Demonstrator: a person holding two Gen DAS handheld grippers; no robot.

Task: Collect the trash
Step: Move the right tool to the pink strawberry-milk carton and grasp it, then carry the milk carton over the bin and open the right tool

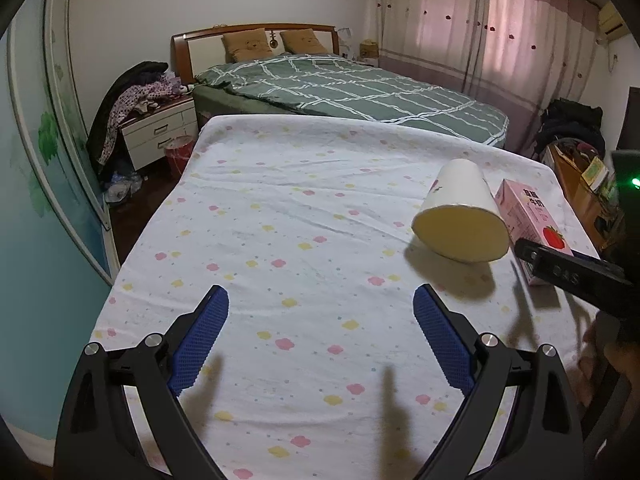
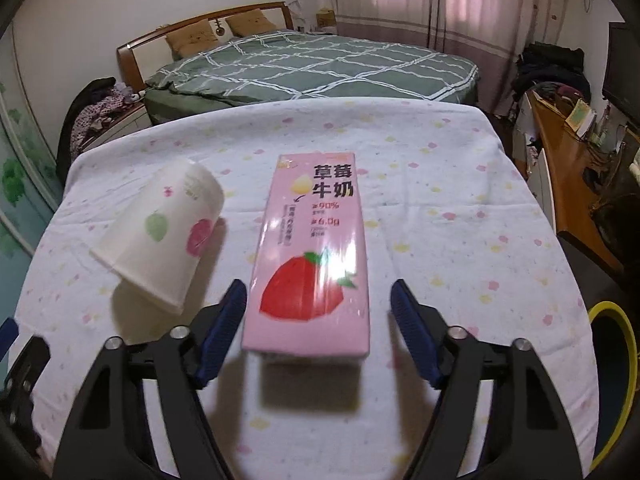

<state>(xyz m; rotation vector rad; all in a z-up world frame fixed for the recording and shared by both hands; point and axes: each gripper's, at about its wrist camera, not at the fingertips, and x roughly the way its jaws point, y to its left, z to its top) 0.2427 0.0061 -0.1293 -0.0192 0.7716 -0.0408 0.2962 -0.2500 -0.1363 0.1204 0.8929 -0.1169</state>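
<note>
Two pieces of trash are lying on the counter (image 2: 460,208), both tongs released.
Right tongs (image 2: 318,308) are straddling the milk carton (image 2: 310,256) off-centre, risking a skewed pinch; the paper cup (image 2: 160,236) is lying loose beside it, while the left tongs (image 1: 320,316) are hovering empty.

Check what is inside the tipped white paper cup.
Tipped white paper cup: its mouth faces the left wrist view, showing only a pale yellowish interior and no visible contents. The deep bottom is unclear.

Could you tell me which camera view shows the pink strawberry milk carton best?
The right wrist view: the pink strawberry milk carton lies centred with its printed face fully visible. In the left wrist view, only part shows at the right edge, behind the paper cup.
</note>
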